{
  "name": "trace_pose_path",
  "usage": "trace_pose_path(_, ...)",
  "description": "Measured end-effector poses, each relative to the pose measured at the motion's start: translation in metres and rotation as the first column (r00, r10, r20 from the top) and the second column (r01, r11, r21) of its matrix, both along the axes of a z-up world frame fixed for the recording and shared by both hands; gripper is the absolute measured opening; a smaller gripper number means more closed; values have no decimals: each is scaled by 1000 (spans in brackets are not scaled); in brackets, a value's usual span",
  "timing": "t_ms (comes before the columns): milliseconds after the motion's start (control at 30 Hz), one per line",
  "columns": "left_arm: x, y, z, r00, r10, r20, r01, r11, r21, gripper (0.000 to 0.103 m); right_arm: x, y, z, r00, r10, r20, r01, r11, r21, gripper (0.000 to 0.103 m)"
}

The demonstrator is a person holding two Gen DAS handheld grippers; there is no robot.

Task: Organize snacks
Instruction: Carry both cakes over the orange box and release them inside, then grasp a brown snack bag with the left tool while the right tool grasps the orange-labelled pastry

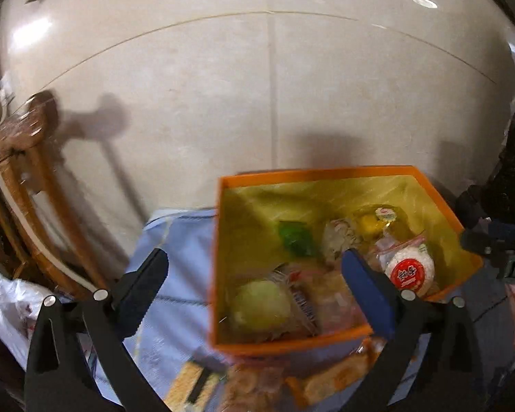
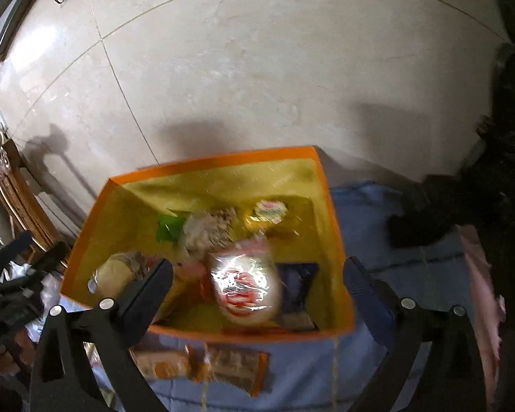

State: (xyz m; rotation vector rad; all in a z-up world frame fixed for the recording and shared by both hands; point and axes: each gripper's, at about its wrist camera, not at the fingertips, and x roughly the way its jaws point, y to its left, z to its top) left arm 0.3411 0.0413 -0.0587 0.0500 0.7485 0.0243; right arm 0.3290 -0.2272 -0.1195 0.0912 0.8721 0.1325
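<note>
An orange box (image 1: pixel 292 345) with a yellow inside stands on a light blue cloth (image 1: pixel 178 274); it also shows in the right wrist view (image 2: pixel 202 163). It holds several wrapped snacks: a round white one with a red label (image 1: pixel 410 271) (image 2: pixel 245 286), a pale green round one (image 1: pixel 261 304), a green packet (image 1: pixel 297 238) (image 2: pixel 170 228) and a yellow jelly cup (image 1: pixel 377 221) (image 2: pixel 266 214). My left gripper (image 1: pixel 254 295) is open and empty over the box's near left part. My right gripper (image 2: pixel 257 295) is open and empty above the box's near edge.
Orange snack packets (image 2: pixel 202 364) lie on the cloth in front of the box, also in the left wrist view (image 1: pixel 326 381). A wooden chair (image 1: pixel 27 178) and a white plastic bag (image 1: pixel 7 309) are at the left. Pale tiled floor (image 1: pixel 257 86) lies beyond.
</note>
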Motion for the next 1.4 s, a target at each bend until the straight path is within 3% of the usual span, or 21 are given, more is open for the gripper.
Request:
trace_pose_path(133,-40,39,-4,999,50,-18,-50,999,22,99,-32,13,-11,999,23,-37,-24,999,-28,100)
trace_pose_path(233,-71,65,-13,995,94,-44,-94,996,0,99,-62,42,-38,996,67,-57,-70,996,-56,100)
trace_pose_path(300,-95,81,-23,989,120,-81,-122,992,-17,99,-75,67,-63,987,140,-75,-142,990,-21,100)
trace_pose_path(400,-129,92,-36,983,149,-111,-148,989,14,99,-78,100,-98,977,168,-130,-163,985,49,100)
trace_pose_path(500,-155,96,-47,980,142,-142,-135,989,54,99,-76,132,-119,973,184,-136,-186,983,-1,100)
trace_pose_path(633,-181,109,-62,976,130,-173,-131,991,5,99,-68,160,-137,975,188,-119,-207,963,-173,99)
trace_pose_path(767,-188,128,-73,962,185,-203,-196,980,-38,99,-58,153,-154,977,147,-154,-169,976,-138,100)
trace_pose_path(933,-187,133,-76,958,190,-213,-202,979,-35,99,-51,149,-153,982,137,-130,-153,981,-120,100)
trace_pose_path(1033,-185,124,-77,966,157,-208,-164,986,-15,99,-52,144,-148,985,121,-124,-135,984,-114,85)
trace_pose_path(1200,-180,110,-86,964,127,-236,-135,991,-16,99,-60,134,-139,989,101,-112,-110,991,-78,84)
trace_pose_path(1400,-180,97,-90,969,97,-228,-104,994,-18,99,-91,114,-83,994,108,3,-107,991,-82,84)
